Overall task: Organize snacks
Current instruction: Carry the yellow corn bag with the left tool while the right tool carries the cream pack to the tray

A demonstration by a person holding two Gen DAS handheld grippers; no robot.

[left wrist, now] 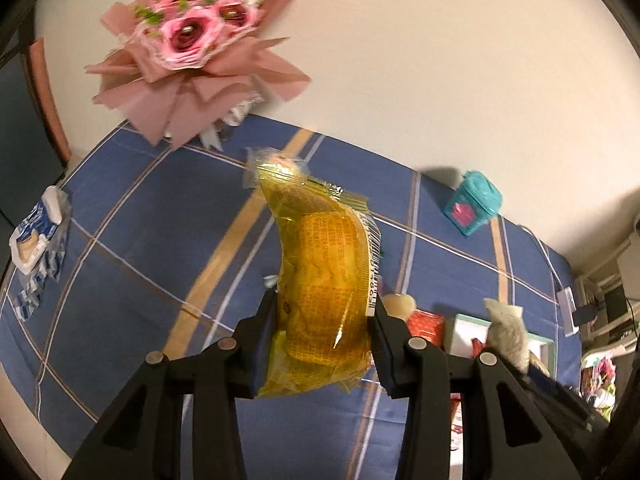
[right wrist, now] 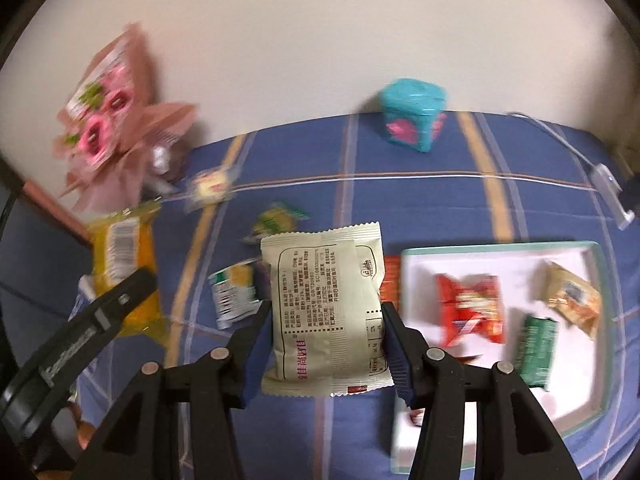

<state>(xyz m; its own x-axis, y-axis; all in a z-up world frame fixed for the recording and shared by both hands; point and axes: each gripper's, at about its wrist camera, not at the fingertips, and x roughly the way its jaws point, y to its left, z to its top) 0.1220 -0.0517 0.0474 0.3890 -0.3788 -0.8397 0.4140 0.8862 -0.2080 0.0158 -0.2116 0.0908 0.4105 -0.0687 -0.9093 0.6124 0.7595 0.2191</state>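
The yellow pack (left wrist: 320, 292) sits pinched between the jaws of the left gripper (left wrist: 324, 336), held clear above the blue cloth (left wrist: 132, 248), its barcode edge against the right-hand jaw. The cream pack (right wrist: 326, 312) is likewise clamped in the right gripper (right wrist: 326, 344), printed back facing the camera, lifted off the cloth just left of the white tray (right wrist: 500, 252). Both grippers are closed down to the width of their packs — neither is free. The tray already holds a red pack (right wrist: 470, 308), a green pack (right wrist: 536, 344) and a tan pack (right wrist: 572, 300); loose snacks remain on the cloth, among them a green-white pack (right wrist: 234, 296), a green-yellow pack (right wrist: 276, 220) and a small round one (right wrist: 210, 188). So the step in hand looks like carrying — two packs picked, neither yet placed. The next move likely calls for bringing the cream pack over a bare part of the tray and opening the jaws low, then the same for the yellow one, which is farther off. Beyond stand a teal box (right wrist: 412, 114), a pink bouquet (left wrist: 192, 36) and, at the cloth's left edge, a blue-white bag (left wrist: 40, 236).
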